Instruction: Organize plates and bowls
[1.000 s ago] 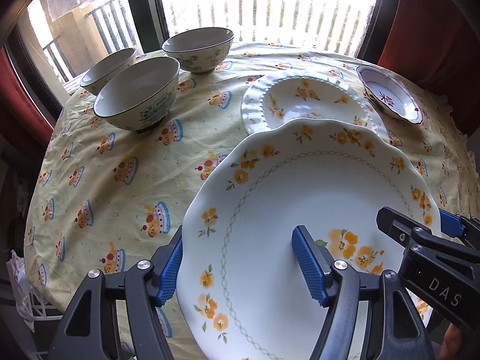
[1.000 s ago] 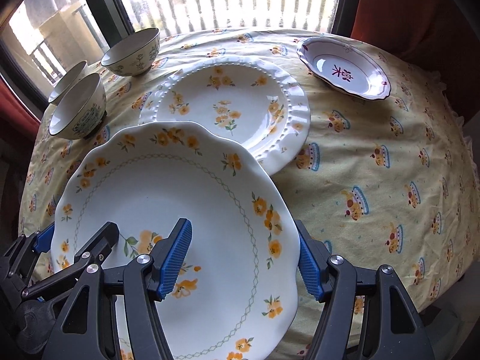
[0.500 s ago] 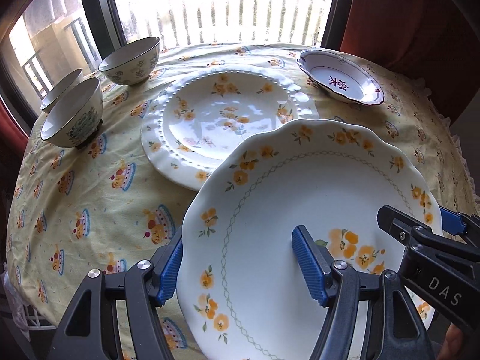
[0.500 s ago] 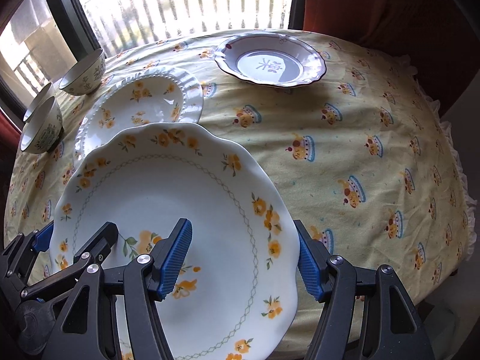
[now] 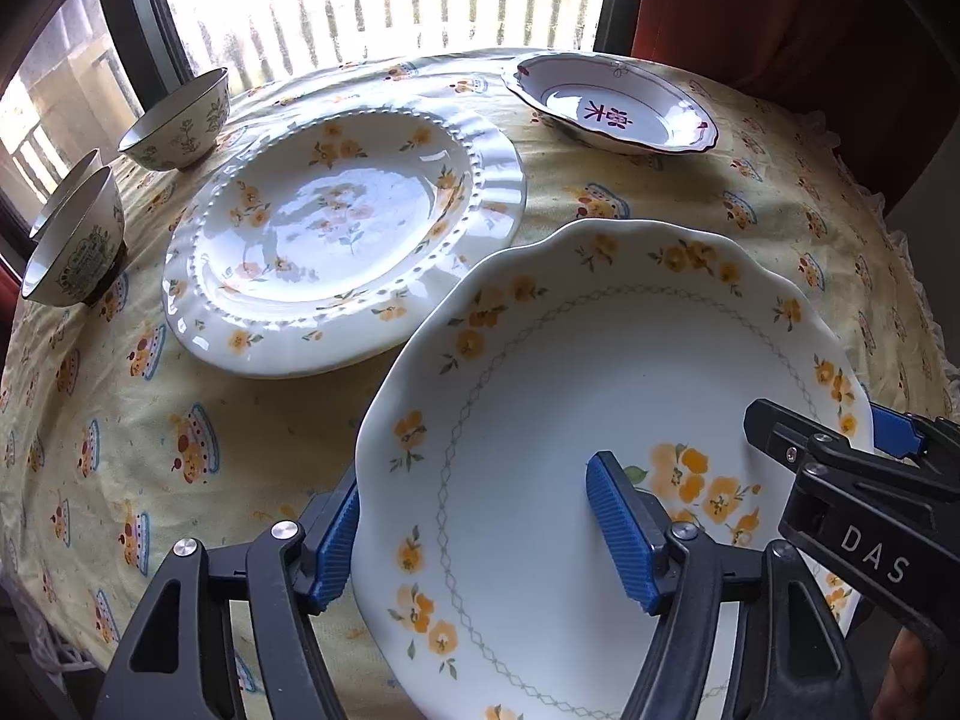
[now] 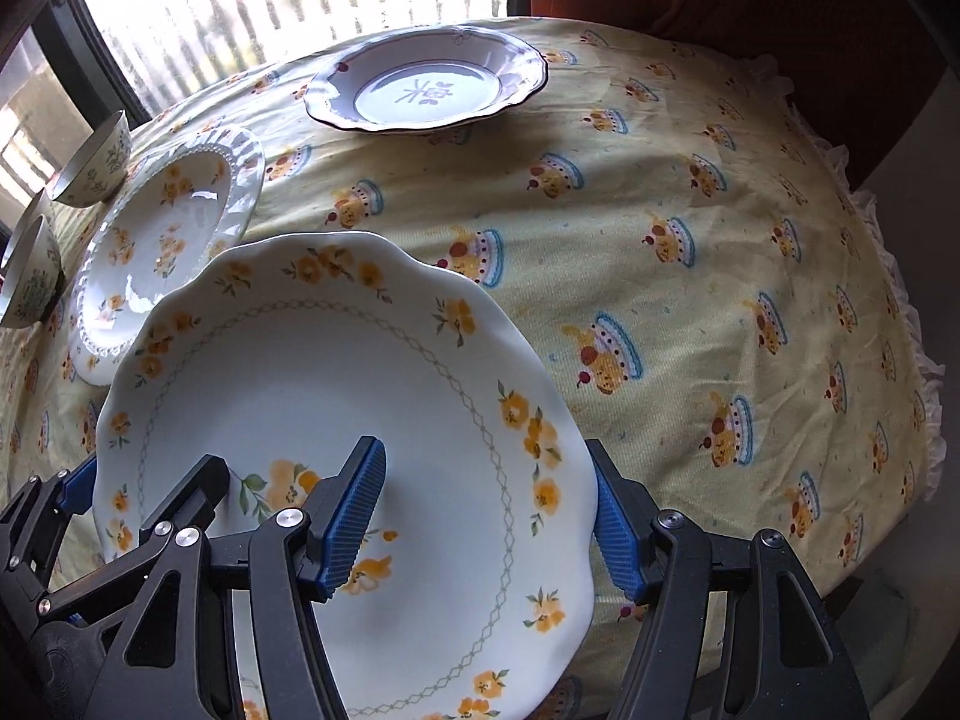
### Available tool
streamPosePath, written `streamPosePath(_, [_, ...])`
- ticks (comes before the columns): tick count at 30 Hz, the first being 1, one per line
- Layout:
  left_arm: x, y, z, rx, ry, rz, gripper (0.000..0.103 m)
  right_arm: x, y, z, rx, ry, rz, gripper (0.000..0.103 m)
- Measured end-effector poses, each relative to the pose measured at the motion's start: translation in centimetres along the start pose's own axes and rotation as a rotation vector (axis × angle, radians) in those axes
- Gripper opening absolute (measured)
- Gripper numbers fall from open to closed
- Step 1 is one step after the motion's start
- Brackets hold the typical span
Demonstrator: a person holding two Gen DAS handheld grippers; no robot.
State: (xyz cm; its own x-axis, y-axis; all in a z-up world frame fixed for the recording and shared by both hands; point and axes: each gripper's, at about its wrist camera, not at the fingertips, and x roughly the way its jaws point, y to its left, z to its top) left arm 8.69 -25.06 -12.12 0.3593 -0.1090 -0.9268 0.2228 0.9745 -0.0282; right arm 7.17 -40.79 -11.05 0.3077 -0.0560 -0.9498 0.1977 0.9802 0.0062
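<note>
I hold the big flower plate (image 5: 600,396) up over the table (image 6: 690,240) with both grippers, left gripper (image 5: 480,534) and right gripper (image 6: 486,516) each clamped on its rim, and it has swung right, away from the bowls (image 5: 174,120), toward the purple-rimmed plate (image 6: 426,84).

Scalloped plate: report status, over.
Left gripper and right gripper each straddle scalloped plate rim. Plate held above tablecloth. Beaded plate close ahead-left.

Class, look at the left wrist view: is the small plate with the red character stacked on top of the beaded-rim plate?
No. The small red-character plate sits by itself on the tablecloth, apart from the beaded-rim plate.
</note>
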Motion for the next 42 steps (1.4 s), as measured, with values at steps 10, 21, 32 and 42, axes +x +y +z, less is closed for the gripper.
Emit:
streamPosePath(10, [1.7, -0.7, 0.1, -0.024, 0.040, 0.002, 0.072, 2.1, -0.7, 0.7, -0.014, 0.052, 0.004, 0.069])
streamPosePath(21, [1.7, -1.1, 0.5, -0.003, 0.063, -0.017, 0.082, 2.5, -1.0, 0.7, 0.005, 0.057, 0.045, 0.073])
streamPosePath(32, [-2.3, -0.7, 1.2, 0.051, -0.025, -0.011, 0.093, -2.1, 0.5, 0.7, -0.031, -0.062, 0.089, 0.093])
streamPosePath(42, [-4.7, 3.0, 2.3, 0.063, -0.081, 0.006, 0.094, -4.8, 4.3, 1.4, -0.011, -0.134, 0.114, 0.093])
